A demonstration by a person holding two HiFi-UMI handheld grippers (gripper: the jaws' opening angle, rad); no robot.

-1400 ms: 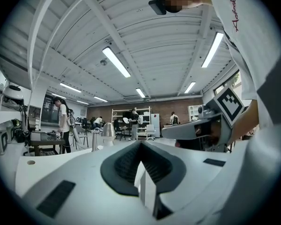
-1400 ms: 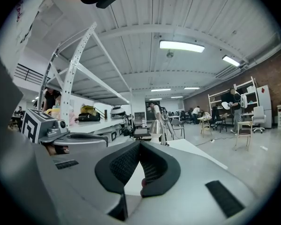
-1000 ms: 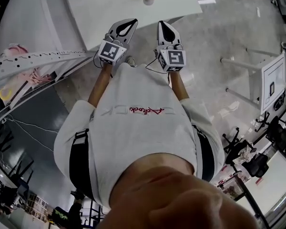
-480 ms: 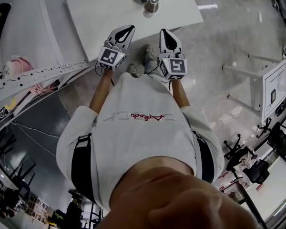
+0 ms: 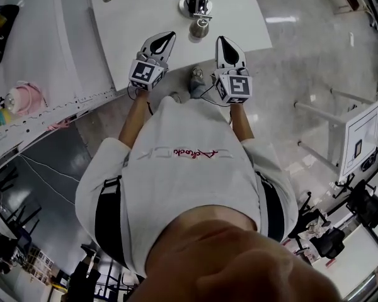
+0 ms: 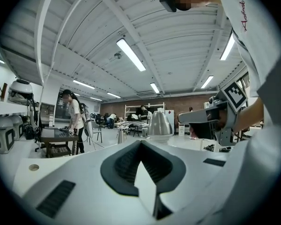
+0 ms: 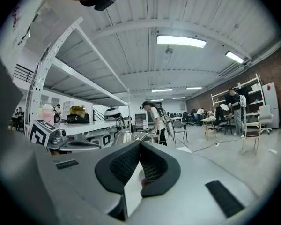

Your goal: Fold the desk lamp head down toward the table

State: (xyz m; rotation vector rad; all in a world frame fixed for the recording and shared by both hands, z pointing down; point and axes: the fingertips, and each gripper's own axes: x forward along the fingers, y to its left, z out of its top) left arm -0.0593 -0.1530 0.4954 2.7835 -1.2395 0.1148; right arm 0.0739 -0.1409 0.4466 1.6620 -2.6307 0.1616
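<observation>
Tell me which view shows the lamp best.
The head view: the lamp stands whole on the table, seen from above. The left gripper view shows only its silvery head; the right gripper view, a partly hidden sliver.

Two tools: left tool (image 5: 166,38), right tool (image 5: 223,41). One desk lamp (image 5: 199,6). One white desk (image 5: 145,17).
</observation>
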